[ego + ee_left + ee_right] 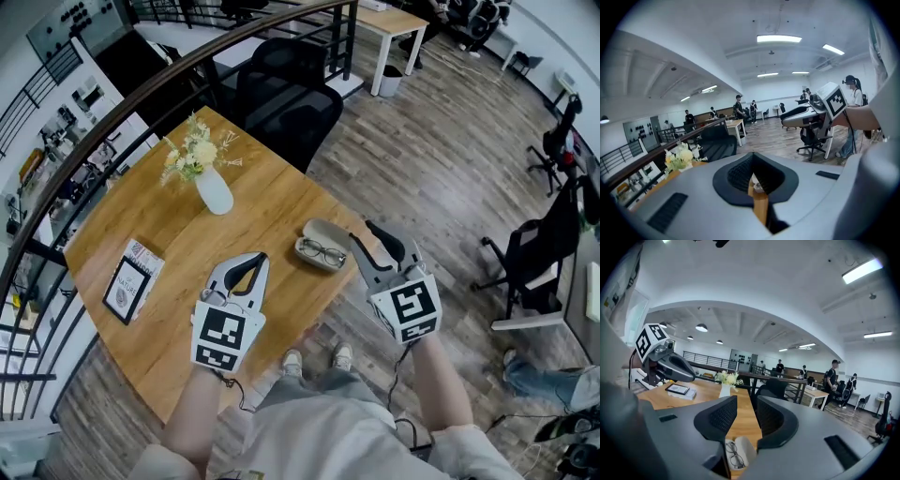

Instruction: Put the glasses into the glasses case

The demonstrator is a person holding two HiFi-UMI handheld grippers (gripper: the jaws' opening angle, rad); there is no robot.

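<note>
A pair of dark-rimmed glasses (322, 251) lies in an open grey glasses case (328, 232) near the right edge of the wooden table (187, 319). Both grippers hang in the air above the table's near edge. My left gripper (257, 260) is left of the case, its fingertips together with nothing held; in its own view the left gripper (752, 159) shows only a thin slit. My right gripper (367, 240) is just right of the case, its jaws apart and empty. Through the right gripper (746, 416) I see the glasses (733, 456) and the case (744, 448) below.
A white vase of flowers (214, 187) stands toward the table's far side, and a book (131, 279) lies at its left. A black office chair (286, 103) sits beyond the table, with a dark railing (112, 112) curving behind. My shoes (317, 359) show below the table's edge.
</note>
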